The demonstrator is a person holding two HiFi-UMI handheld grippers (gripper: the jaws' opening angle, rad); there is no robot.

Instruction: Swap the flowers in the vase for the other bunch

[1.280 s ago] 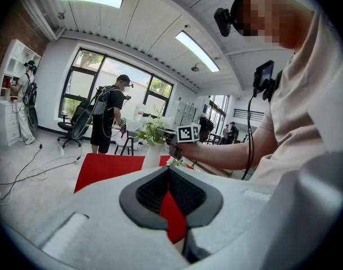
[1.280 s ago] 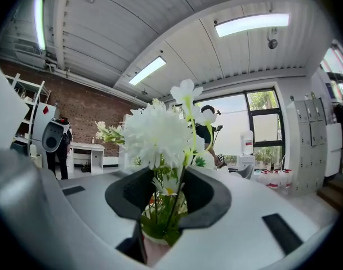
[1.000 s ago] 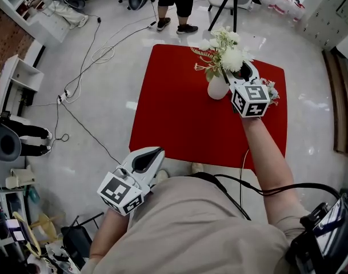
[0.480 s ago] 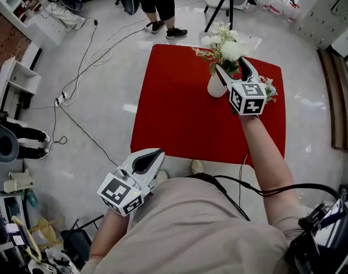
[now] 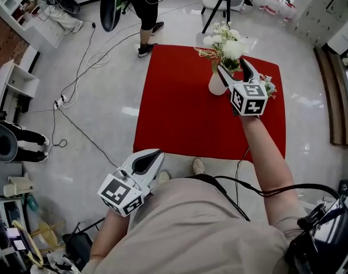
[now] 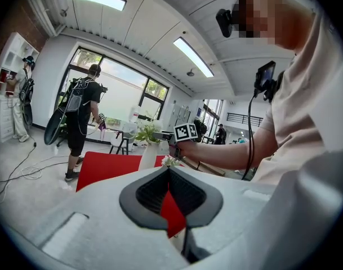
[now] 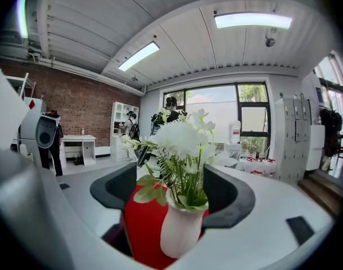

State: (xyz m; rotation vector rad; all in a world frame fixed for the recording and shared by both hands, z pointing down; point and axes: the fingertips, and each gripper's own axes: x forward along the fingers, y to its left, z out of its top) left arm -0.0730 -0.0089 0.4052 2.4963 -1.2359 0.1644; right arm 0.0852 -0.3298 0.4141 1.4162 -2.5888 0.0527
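On the red table (image 5: 174, 113) stands a white vase (image 5: 217, 84) with a bunch of white flowers (image 5: 226, 43) in it. My right gripper (image 5: 232, 66) is open, one jaw on each side of the stems just above the vase's mouth, pads off them. In the right gripper view the vase (image 7: 179, 232) and flowers (image 7: 179, 136) fill the gap of the right gripper (image 7: 174, 191). A second small bunch (image 5: 269, 87) lies on the table, partly hidden by the right gripper's marker cube. My left gripper (image 5: 155, 153) hangs shut and empty near my body, off the table; the left gripper (image 6: 169, 170) points toward the table.
A person (image 5: 142, 13) stands on the floor beyond the table's far left corner. A chair (image 5: 219, 1) is behind the table. Cables (image 5: 88, 56) trail over the floor at left, beside white shelves (image 5: 16, 79).
The right jaws have opened off the flower stems, and the bunch stays in the vase. The person in the background has stepped left.
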